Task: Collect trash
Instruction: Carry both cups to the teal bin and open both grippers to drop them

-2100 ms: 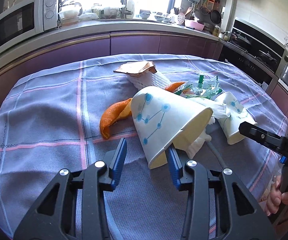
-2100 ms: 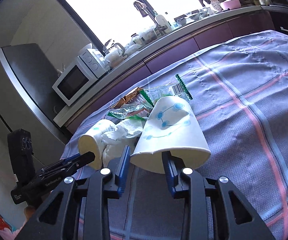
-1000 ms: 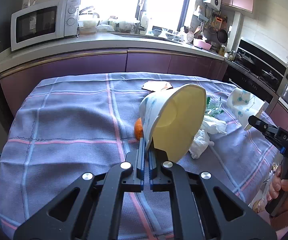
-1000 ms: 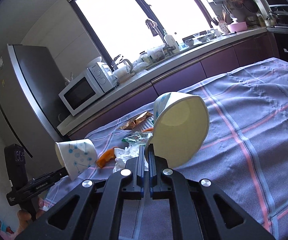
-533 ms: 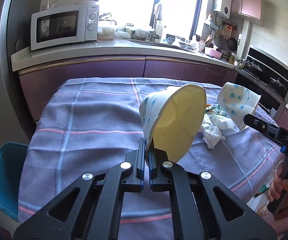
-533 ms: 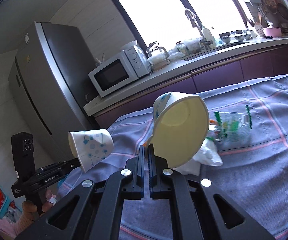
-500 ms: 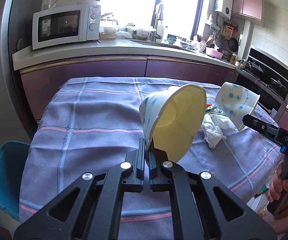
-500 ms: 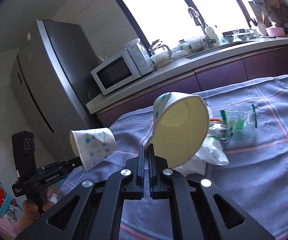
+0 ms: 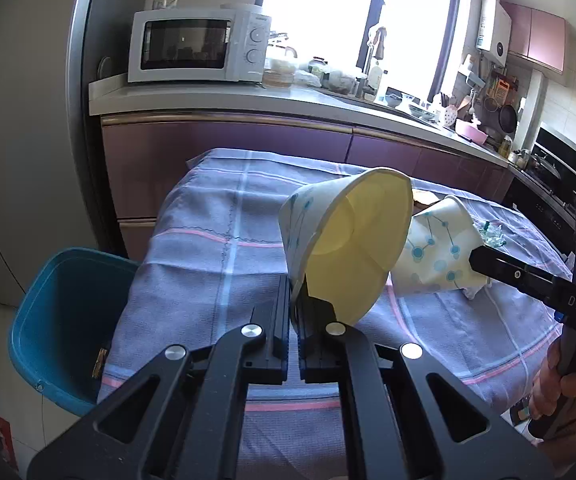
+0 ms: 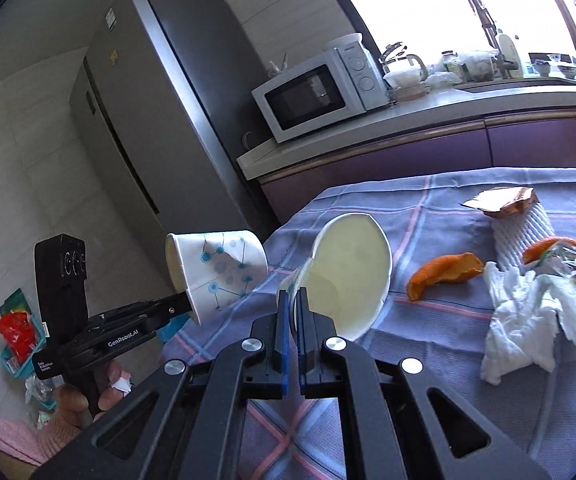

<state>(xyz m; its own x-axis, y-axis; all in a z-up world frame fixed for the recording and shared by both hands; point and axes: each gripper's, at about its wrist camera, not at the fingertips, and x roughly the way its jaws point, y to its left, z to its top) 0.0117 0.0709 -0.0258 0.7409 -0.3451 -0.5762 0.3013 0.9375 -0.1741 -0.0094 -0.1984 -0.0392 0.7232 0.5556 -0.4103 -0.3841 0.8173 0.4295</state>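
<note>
Carrying two paper cups to the bin: left tool (image 9: 294, 312) pinches one cup (image 9: 348, 240) by its rim, right tool (image 10: 292, 320) pinches the other cup (image 10: 348, 276). Blue bin (image 9: 53, 320) sits near left, below the worktop (image 9: 207, 248) edge. Next: swing over, release. Peel (image 10: 444, 274), tissue (image 10: 528, 328) and wrappers remain far right; path looks clear.
</note>
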